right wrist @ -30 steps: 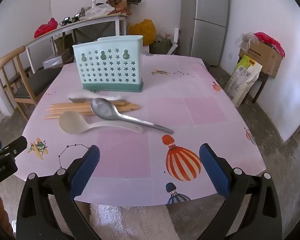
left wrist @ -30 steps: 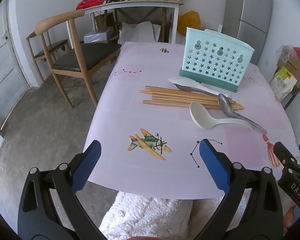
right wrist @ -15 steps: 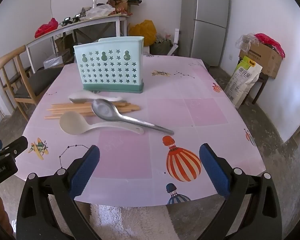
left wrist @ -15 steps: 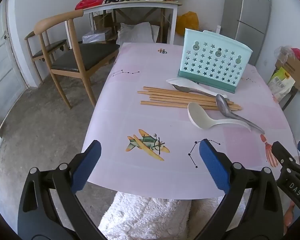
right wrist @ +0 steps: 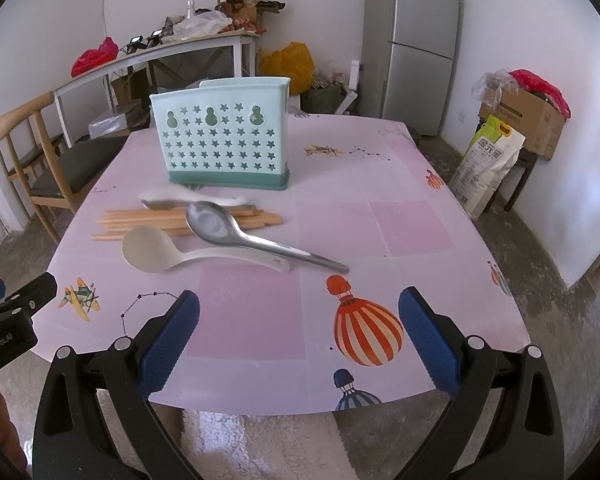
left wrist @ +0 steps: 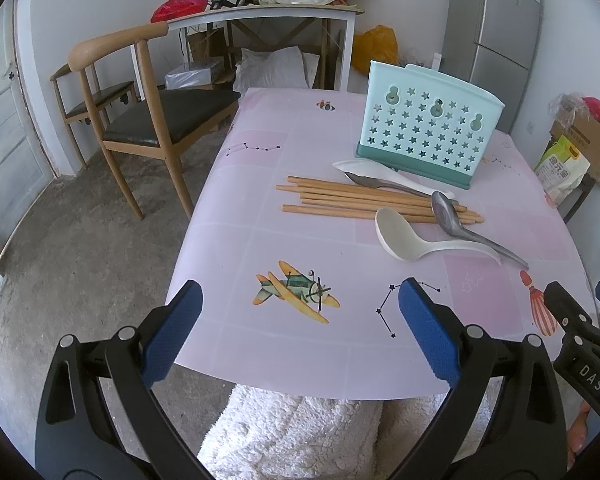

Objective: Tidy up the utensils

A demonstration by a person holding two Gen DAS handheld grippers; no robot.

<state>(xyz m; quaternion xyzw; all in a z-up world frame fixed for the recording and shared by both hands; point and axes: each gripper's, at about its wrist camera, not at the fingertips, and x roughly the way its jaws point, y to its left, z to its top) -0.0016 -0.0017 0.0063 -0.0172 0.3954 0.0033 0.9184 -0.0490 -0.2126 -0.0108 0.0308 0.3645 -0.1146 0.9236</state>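
A mint-green utensil holder (left wrist: 426, 142) (right wrist: 225, 148) with star holes stands upright at the far side of the pink table. In front of it lie several wooden chopsticks (left wrist: 360, 200) (right wrist: 156, 222), a cream ladle (left wrist: 400, 240) (right wrist: 156, 254), a large metal spoon (left wrist: 448, 214) (right wrist: 220, 226), and a white spoon (left wrist: 368, 170) (right wrist: 168, 194) with a small metal spoon (left wrist: 364, 180) on it. My left gripper (left wrist: 298, 328) and right gripper (right wrist: 298, 328) are both open and empty, hovering at the table's near edge, well short of the utensils.
A wooden chair (left wrist: 148, 120) stands left of the table. A cluttered white desk (left wrist: 268, 12) and a fridge (right wrist: 416, 40) stand behind. Boxes and a bag (right wrist: 500, 152) sit on the right. A white fluffy rug (left wrist: 300, 432) lies below the near edge.
Both grippers have drifted slightly: the table scene sits a little lower and nearer in the views. Nothing was grasped or moved.
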